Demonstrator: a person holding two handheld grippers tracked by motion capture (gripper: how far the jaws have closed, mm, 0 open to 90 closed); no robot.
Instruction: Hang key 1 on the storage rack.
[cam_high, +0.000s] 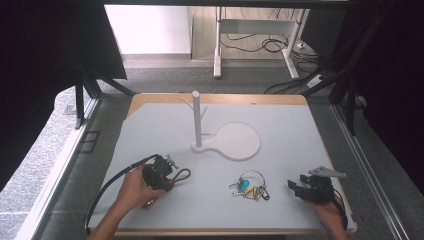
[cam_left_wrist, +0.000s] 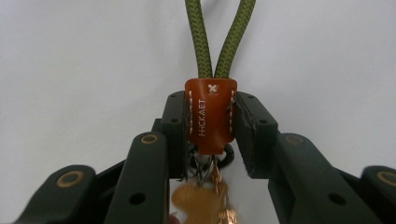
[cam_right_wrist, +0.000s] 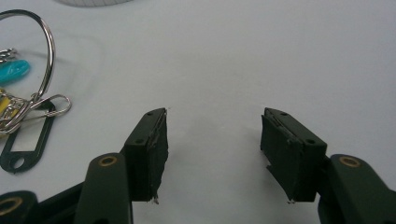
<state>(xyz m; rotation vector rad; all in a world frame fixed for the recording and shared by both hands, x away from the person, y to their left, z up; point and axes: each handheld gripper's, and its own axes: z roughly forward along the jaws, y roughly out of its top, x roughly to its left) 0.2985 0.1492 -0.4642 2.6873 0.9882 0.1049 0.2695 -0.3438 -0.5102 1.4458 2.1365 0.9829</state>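
Note:
A keychain with an orange leather tab (cam_left_wrist: 210, 114) and an olive-green cord loop (cam_left_wrist: 219, 37) sits between the pads of my left gripper (cam_left_wrist: 210, 135), which is shut on the tab. Copper-coloured keys (cam_left_wrist: 201, 196) hang blurred below the tab. In the high view the left gripper (cam_high: 169, 172) is at the front left of the table, with the cord loop (cam_high: 183, 175) sticking out to its right. My right gripper (cam_high: 292, 186) rests at the front right, its jaws open over bare table (cam_right_wrist: 212, 149). A second key bunch (cam_high: 250, 186) on a large metal ring (cam_right_wrist: 44, 51) lies between the two grippers.
A white peg stand (cam_high: 197, 120) with short side pegs rises from a round white base (cam_high: 240, 142) at the table's middle. The key bunch carries a teal tag (cam_right_wrist: 14, 72) and a black label holder (cam_right_wrist: 25, 144). The grey mat (cam_high: 150, 130) covers the wooden tabletop.

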